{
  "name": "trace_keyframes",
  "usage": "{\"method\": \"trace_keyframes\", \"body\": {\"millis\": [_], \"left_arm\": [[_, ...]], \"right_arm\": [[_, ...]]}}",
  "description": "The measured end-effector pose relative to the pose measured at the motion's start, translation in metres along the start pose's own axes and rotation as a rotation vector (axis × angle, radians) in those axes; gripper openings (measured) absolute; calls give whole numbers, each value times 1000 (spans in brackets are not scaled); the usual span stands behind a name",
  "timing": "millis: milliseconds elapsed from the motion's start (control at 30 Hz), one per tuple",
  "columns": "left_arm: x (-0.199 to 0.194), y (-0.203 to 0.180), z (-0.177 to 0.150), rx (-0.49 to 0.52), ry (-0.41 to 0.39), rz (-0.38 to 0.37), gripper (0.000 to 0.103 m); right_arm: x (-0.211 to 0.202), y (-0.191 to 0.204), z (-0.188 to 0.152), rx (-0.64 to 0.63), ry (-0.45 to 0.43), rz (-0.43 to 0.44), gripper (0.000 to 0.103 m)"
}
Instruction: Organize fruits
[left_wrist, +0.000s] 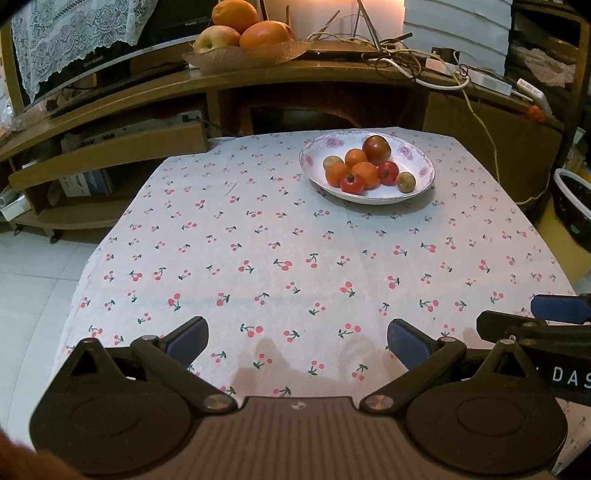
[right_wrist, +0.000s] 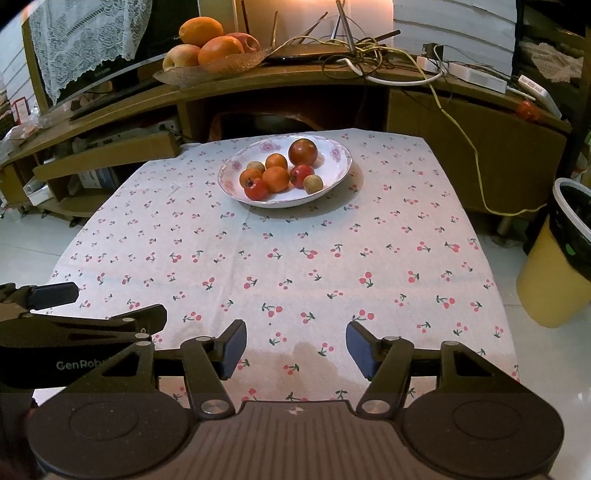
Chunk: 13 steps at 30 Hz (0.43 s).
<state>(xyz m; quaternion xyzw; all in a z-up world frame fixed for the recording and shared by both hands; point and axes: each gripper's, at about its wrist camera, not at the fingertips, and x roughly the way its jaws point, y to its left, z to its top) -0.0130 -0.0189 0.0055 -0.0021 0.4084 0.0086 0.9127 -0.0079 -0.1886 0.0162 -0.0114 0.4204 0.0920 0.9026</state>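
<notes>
Fruits (right_wrist: 280, 173) fill the plate (right_wrist: 332, 184) near the tablecloth's (right_wrist: 295, 266) far edge.

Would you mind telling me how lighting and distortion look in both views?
Left wrist view: warm glow behind the shelf, whose edge bows from fisheye; the plate is sharp. Right wrist view: same bowing, soft shadow beside the plate, corners dark.

Side-by-side wrist views toward shared bowl (left_wrist: 366, 168)
</notes>
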Motion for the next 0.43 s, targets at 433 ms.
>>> {"method": "trace_keyframes", "body": {"millis": [433], "left_arm": [[5,0,0,-6,35,10,103]], "right_arm": [[3,1,-1,-4,10,-4,61]]}}
